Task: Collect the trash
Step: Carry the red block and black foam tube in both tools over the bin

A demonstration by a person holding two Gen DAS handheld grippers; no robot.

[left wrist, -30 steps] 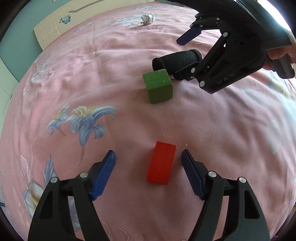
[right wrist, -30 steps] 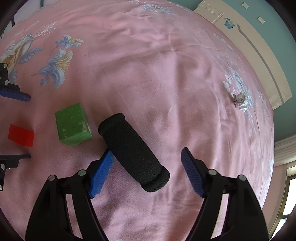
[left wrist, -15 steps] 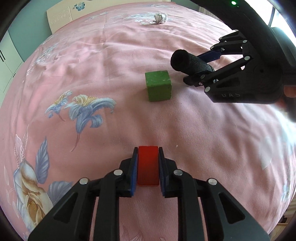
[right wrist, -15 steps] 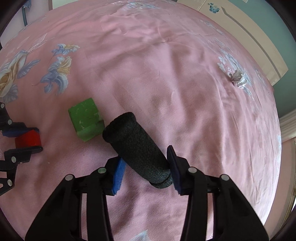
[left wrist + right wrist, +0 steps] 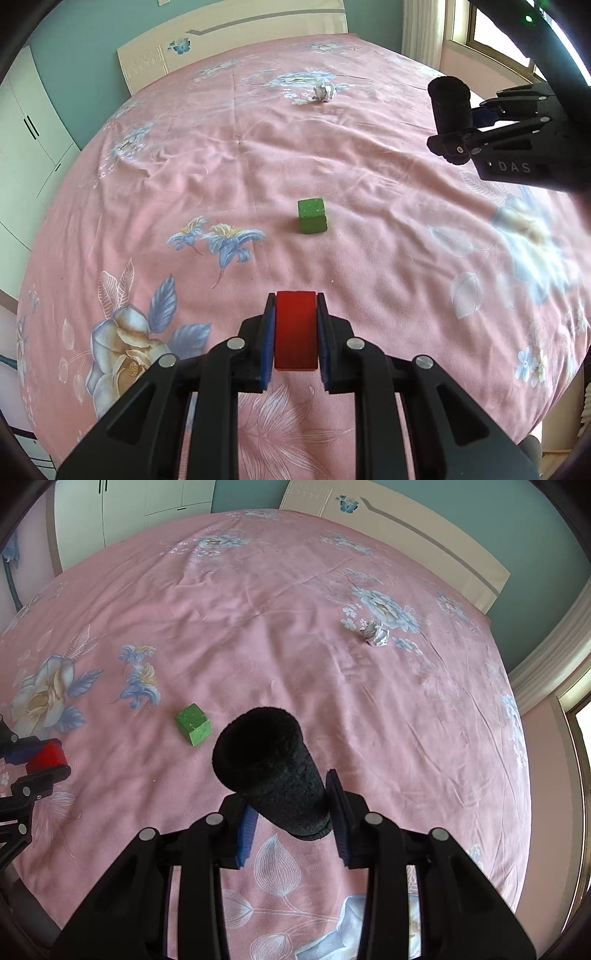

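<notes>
My left gripper (image 5: 295, 301) is shut on a red block (image 5: 295, 328) and holds it above the pink flowered bedsheet (image 5: 221, 166). From the right wrist view, the same block (image 5: 48, 755) shows at the far left in that gripper (image 5: 33, 760). My right gripper (image 5: 290, 805) has a black foam cylinder (image 5: 269, 768) between its pads; the jaws are still closing and the cylinder is off the bed, tilted up. The left wrist view shows the cylinder (image 5: 450, 107) at upper right. A green cube (image 5: 312, 215) lies on the sheet between the grippers. A crumpled silvery ball (image 5: 324, 91) lies far back.
The bed's cream headboard (image 5: 229, 37) stands at the far end against a teal wall. White wardrobe doors (image 5: 26, 140) line the left side, and a window (image 5: 491, 37) is at the right. The sheet drops off at the bed's right edge (image 5: 554, 387).
Both grippers closed, the left on the red block and the right on the black cylinder, then rose well above the bed. The cylinder now tilts upward. The green cube stayed put.
</notes>
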